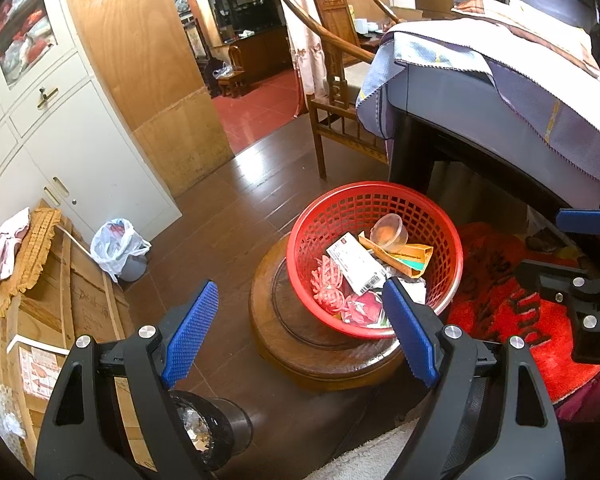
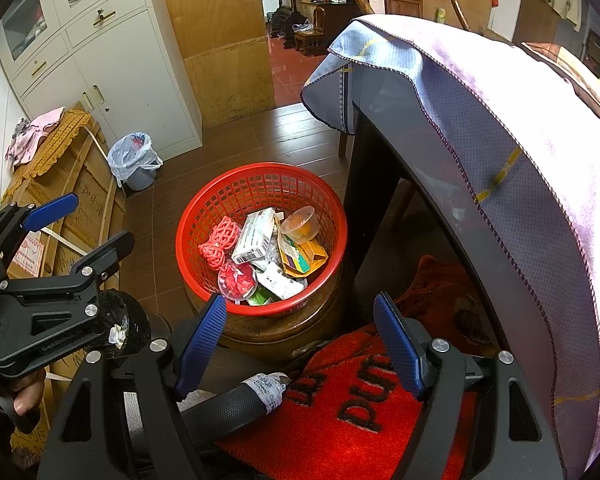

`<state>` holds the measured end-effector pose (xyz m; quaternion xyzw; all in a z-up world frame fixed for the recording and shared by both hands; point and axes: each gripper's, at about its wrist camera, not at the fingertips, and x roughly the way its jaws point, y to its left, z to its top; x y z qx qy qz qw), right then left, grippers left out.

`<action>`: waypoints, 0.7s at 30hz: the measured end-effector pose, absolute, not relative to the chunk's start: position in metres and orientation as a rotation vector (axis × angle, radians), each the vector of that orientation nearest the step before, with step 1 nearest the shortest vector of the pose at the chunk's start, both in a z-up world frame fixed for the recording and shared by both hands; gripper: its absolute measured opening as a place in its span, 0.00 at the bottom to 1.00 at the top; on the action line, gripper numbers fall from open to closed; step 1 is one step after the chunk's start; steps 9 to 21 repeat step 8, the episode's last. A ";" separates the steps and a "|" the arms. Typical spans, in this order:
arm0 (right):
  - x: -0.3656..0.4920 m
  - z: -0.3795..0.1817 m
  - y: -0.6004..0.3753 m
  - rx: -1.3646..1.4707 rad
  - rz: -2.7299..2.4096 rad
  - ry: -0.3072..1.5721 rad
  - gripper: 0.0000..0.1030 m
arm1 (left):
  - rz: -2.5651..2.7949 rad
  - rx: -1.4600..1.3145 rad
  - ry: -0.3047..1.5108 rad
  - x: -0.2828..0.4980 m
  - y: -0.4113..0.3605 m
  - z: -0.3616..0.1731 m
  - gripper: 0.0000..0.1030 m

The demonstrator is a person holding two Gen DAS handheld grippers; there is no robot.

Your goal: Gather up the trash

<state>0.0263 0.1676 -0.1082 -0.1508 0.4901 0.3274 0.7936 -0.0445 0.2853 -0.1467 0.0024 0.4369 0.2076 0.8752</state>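
Both tongs stand wide with nothing between their blue pads: the left tongs (image 1: pixel 296 328) and the right tongs (image 2: pixel 300 340) hang in the air and point down. A hand (image 2: pixel 22 394) under the left tongs is partly cut off by the picture edge, and the person is otherwise out of sight. The red basket (image 2: pixel 204 216) sits just past the tips of both tongs, and neither touches it. It is full of trash: a white box (image 2: pixel 254 240), a clear cup (image 2: pixel 300 224) with something orange in it, a yellow packet (image 2: pixel 314 258), a red knotted thing (image 2: pixel 218 240) and a round clear lid (image 2: pixel 238 280) with red bits. More scraps lie under these, too jumbled to make out. The basket rests on a round wooden stool (image 1: pixel 320 356) on the dark wood floor (image 1: pixel 220 216). A red mat (image 2: pixel 340 412) with black letters lies near the right tongs, and part of its word is hidden. A dark table with a purple cloth (image 2: pixel 500 120) stands beside the basket. Farther back are a small bin with a plastic bag (image 2: pixel 134 160), a white cabinet (image 2: pixel 112 64), a wooden crate (image 1: pixel 60 280) and a wooden chair (image 1: pixel 336 40).
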 end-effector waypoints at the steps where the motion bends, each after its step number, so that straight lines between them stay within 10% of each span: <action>1: 0.026 -0.108 0.167 -0.324 0.704 1.053 0.73 | 0.433 0.005 0.913 -0.044 0.286 -0.147 0.79; 21: 0.030 -0.108 0.164 -0.326 0.707 1.048 0.73 | 0.427 0.015 0.902 -0.045 0.288 -0.144 0.79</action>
